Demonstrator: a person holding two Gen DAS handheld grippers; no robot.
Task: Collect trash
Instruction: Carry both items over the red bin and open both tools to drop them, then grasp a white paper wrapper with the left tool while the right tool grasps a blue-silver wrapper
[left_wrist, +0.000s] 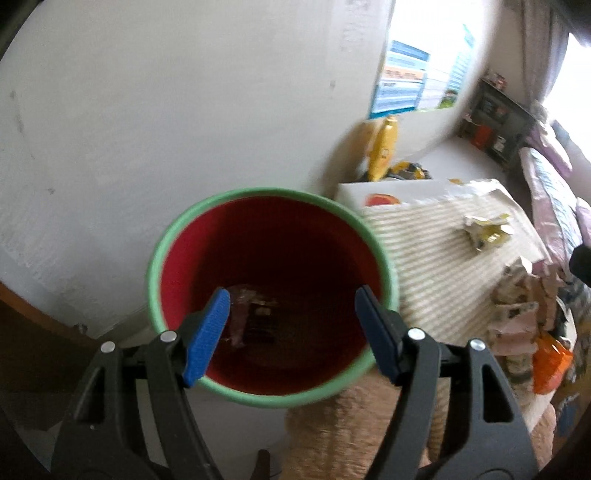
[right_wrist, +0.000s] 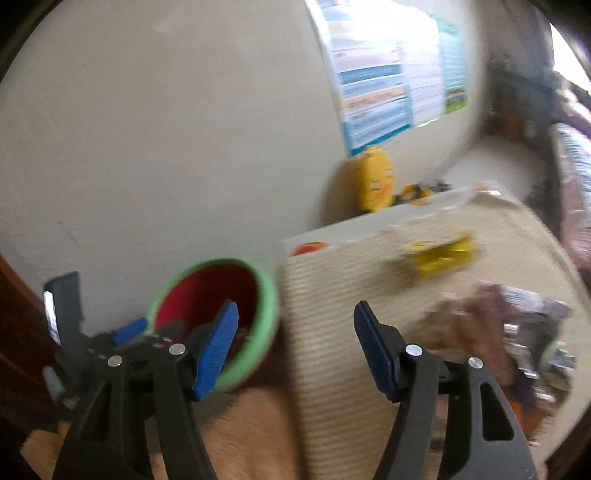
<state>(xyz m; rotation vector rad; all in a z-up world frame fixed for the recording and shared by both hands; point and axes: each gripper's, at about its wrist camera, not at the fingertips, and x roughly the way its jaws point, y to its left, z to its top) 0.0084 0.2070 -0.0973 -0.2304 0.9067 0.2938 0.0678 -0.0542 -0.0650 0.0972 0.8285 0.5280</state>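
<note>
A round bin (left_wrist: 155, 273) with a green rim and red inside stands by the white wall. My left gripper (left_wrist: 290, 315) is open and empty right above its mouth. A dark crumpled wrapper (left_wrist: 255, 317) lies at the bin's bottom. A yellow-and-white crumpled wrapper (left_wrist: 487, 229) lies on the striped table cover (left_wrist: 424, 251). In the right wrist view my right gripper (right_wrist: 295, 334) is open and empty over the table's near edge. The bin (right_wrist: 266, 325) and the left gripper (right_wrist: 127, 332) are at its left. The blurred yellow wrapper (right_wrist: 439, 254) is ahead.
A white box (left_wrist: 388, 194) with a fruit picture sits at the table's far edge. A yellow plush toy (left_wrist: 384, 147) leans on the wall behind. Packets and an orange bag (left_wrist: 550, 362) pile at the table's right. A bed (left_wrist: 554, 192) is farther right.
</note>
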